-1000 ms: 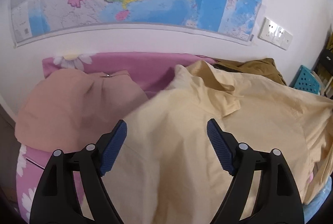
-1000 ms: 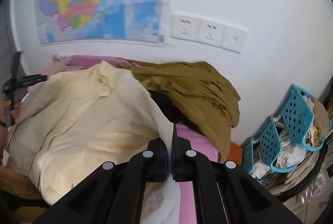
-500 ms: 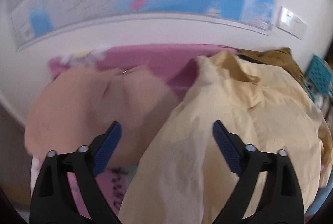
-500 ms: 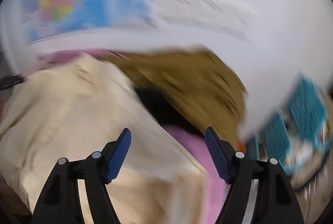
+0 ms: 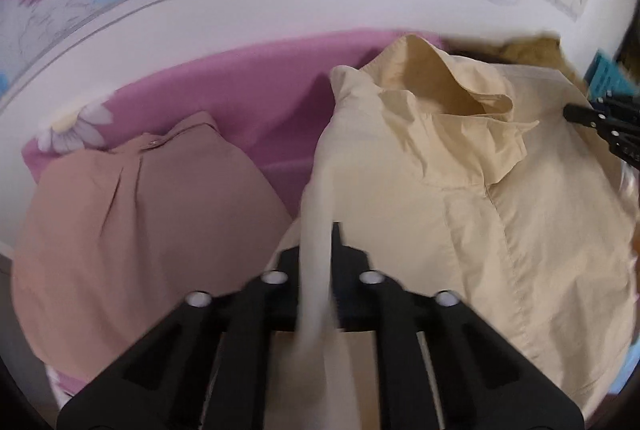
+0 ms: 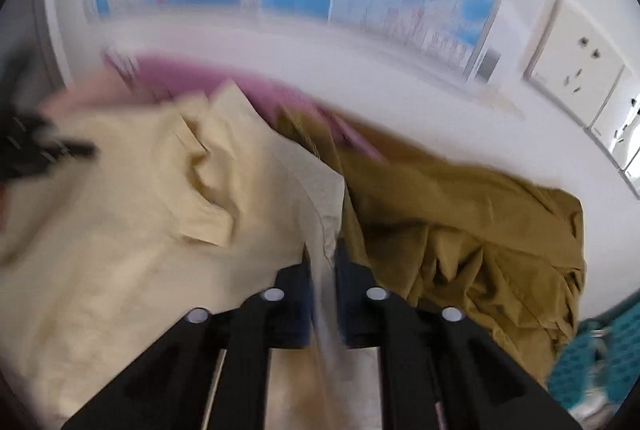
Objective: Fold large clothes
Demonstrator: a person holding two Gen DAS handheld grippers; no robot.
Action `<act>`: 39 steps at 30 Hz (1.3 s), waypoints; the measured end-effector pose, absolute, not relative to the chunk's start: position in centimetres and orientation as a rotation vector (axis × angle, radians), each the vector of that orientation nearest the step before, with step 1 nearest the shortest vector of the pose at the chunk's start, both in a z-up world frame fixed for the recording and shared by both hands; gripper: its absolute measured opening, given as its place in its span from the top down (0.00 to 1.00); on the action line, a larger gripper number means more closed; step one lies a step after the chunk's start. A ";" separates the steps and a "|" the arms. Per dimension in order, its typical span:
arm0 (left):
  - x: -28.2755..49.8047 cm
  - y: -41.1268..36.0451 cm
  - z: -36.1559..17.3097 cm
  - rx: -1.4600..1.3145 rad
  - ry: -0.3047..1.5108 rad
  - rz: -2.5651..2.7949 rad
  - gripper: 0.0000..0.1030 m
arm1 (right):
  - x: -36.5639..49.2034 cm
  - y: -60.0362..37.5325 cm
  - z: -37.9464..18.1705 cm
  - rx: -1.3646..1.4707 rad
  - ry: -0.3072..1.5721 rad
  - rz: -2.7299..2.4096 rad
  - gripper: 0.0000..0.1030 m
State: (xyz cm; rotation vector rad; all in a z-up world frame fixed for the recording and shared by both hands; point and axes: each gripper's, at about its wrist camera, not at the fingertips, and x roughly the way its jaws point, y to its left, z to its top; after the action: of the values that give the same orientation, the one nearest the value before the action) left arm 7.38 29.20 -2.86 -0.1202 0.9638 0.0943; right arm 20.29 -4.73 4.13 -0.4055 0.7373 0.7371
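left wrist: three garments, two grippers [image 5: 318,250] clamping yellow shirt [image 5: 500,214].

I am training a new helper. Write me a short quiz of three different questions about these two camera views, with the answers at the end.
1. True or false: the left tool is shut on the pale yellow shirt.
2. Which garment lies right of the yellow shirt in the right wrist view? A) olive-brown garment B) black coat C) white towel
3. Fill in: the cloth under the garments is ____ with a daisy print.

Key: 1 true, and the right tool grips the shirt too. 2 A, the olive-brown garment. 3 pink, the pink cloth beside the folded tan garment.
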 end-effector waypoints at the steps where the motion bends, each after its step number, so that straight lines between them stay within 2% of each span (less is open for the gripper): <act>1: 6.3 30.0 -1.9 -0.174 0.909 0.078 0.96 | 20.3 -5.9 5.6 -0.327 0.707 0.769 0.93; 2: 5.6 30.6 -1.4 -0.213 0.877 0.070 0.96 | 20.5 -6.8 6.5 -0.261 0.691 0.788 0.97; 4: 4.5 32.3 -0.5 -0.295 0.822 0.069 0.96 | 22.4 -8.9 7.3 -0.114 0.693 0.808 0.97; 5: 4.6 33.0 -0.5 -0.325 0.821 0.071 0.92 | 23.2 -9.3 7.1 -0.075 0.710 0.802 0.97; 6: 5.1 33.2 -0.9 -0.327 0.836 0.075 0.84 | 24.4 -9.3 6.4 -0.039 0.741 0.794 0.97; 7: 5.8 33.3 -1.4 -0.320 0.857 0.100 0.81 | 25.5 -8.9 5.5 -0.027 0.772 0.784 0.96; 9: 7.1 33.2 -2.6 -0.280 0.912 0.151 0.64 | 27.0 -8.0 3.7 -0.012 0.814 0.755 0.96; 13: 7.2 33.4 -3.0 -0.258 0.936 0.176 0.49 | 27.4 -6.6 1.5 -0.053 0.848 0.671 0.89; 14: 6.2 33.6 -2.2 -0.259 0.912 0.168 0.42 | 27.3 -6.8 1.9 -0.048 0.833 0.660 0.83; 15: 4.8 33.8 -1.2 -0.253 0.880 0.159 0.31 | 27.1 -7.1 2.3 -0.047 0.820 0.648 0.67; 16: 3.7 33.9 -0.5 -0.244 0.855 0.156 0.25 | 26.7 -7.5 2.8 -0.055 0.799 0.611 0.55; 17: 2.0 34.0 0.3 -0.230 0.823 0.154 0.20 | 26.3 -7.5 3.2 -0.061 0.783 0.579 0.39; 22: -5.5 33.3 1.5 -0.200 0.792 0.130 0.20 | 22.5 -9.5 5.5 -0.038 0.730 0.660 0.34; 24: -8.5 32.9 1.1 -0.189 0.797 0.124 0.17 | 20.3 -9.8 5.9 -0.055 0.719 0.716 0.30; 28: -13.4 32.1 -0.5 -0.228 0.811 0.102 0.16 | 15.5 -8.5 5.5 -0.131 0.722 0.820 0.29; 32: -17.2 30.2 -1.9 -0.207 0.833 0.068 0.08 | 11.3 -7.7 4.5 -0.161 0.735 0.907 0.27; 35: -18.2 29.3 -3.2 -0.197 0.888 0.036 0.08 | 9.7 -7.8 3.8 -0.168 0.744 0.926 0.24; 37: -18.2 28.9 -4.1 -0.183 0.928 0.018 0.34 | 9.4 -8.0 3.0 -0.151 0.770 0.935 0.24; 38: -18.1 29.0 -4.4 -0.186 0.944 0.018 0.61 | 9.2 -8.1 2.6 -0.146 0.783 0.930 0.24; 39: -18.2 29.1 -4.5 -0.190 0.948 0.032 0.79 | 9.1 -8.3 2.4 -0.142 0.789 0.928 0.24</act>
State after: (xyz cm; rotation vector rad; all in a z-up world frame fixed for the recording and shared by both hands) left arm -18.23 29.14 -4.51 -0.1897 0.9477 0.0321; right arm 9.09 -8.28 2.40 -0.1423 0.7894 0.9276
